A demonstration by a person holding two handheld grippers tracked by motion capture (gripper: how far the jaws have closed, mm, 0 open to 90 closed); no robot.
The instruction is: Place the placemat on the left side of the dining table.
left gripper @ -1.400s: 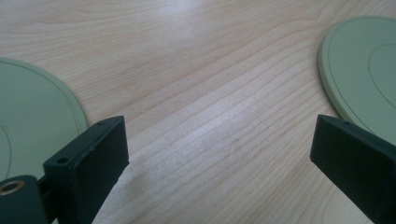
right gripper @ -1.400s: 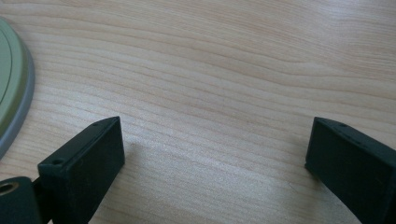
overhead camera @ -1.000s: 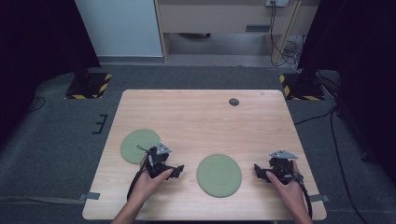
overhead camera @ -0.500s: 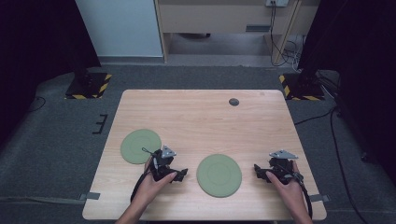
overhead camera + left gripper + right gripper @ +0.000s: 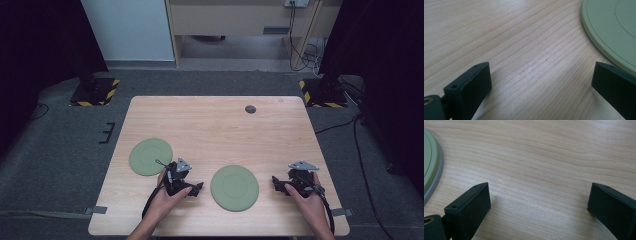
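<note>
I have both grippers low over the near edge of the counter (image 5: 220,125). My left gripper (image 5: 192,189) sits between the two green plates: the left plate (image 5: 150,156) lies just behind and to its left, and the centre plate (image 5: 234,187) lies just to its right. In the left gripper view I see my fingers (image 5: 471,85) spread wide with bare wood between them, gripping nothing, and the rim of the centre plate (image 5: 609,27) comes in at the upper right, close to the right-hand finger. My right gripper (image 5: 280,184) rests to the right of the centre plate, apart from it. In the right gripper view its fingers (image 5: 470,206) also stand wide apart over bare wood, and the plate's edge (image 5: 431,167) shows at the far left. Both plates lie flat with nothing on them. A small dark disc (image 5: 250,109) sits near the far edge of the counter, well apart from everything else.
</note>
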